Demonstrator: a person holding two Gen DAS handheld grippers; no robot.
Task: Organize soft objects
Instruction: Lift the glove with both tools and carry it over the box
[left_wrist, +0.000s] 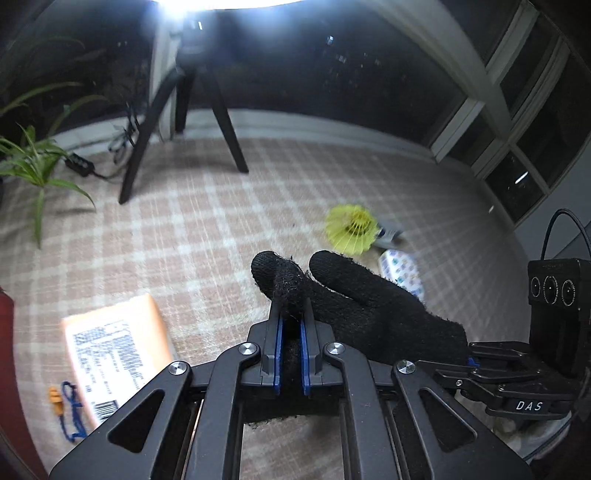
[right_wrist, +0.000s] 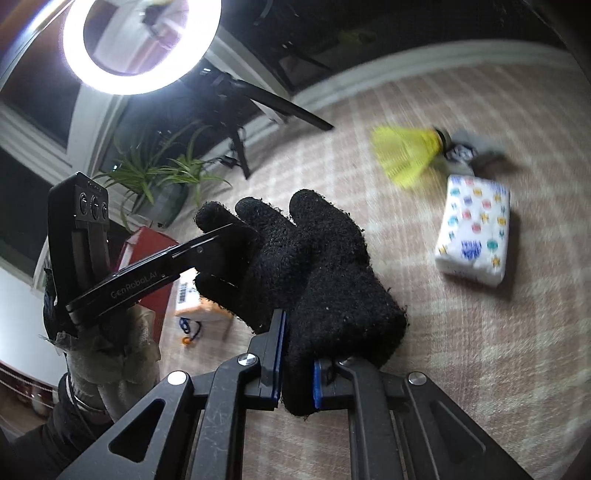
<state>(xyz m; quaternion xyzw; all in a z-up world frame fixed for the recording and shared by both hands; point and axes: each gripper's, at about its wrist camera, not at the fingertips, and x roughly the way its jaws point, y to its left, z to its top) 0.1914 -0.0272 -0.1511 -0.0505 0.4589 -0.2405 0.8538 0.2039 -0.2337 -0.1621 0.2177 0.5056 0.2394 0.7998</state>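
Both claws hold 1 black glove (right_wrist: 314, 266) above the checked blanket (left_wrist: 207, 221): the left claw (left_wrist: 291, 317) pinches a finger, the right claw (right_wrist: 297, 354) clamps the cuff. A yellow shuttlecock (left_wrist: 351, 229) lies beyond.

a wide stretch of bare checked beige blanket (left_wrist: 207, 229) is lying open ahead of the left gripper, between the black tripod legs (left_wrist: 221, 122) at the back and the orange parcel with a printed label (left_wrist: 114, 343) near the left. right of that stretch, a yellow plastic shuttlecock (left_wrist: 351, 229) and a white tissue pack with coloured print (right_wrist: 474, 229) are sitting close together, narrowing the way there. a green potted plant (left_wrist: 33, 166) is crowding the far left edge. a small blue cord with an orange piece (left_wrist: 68, 413) is lying just beside the parcel. the black knit glove (right_wrist: 314, 266) is stretching between both grippers, blocking the space directly in front of them.
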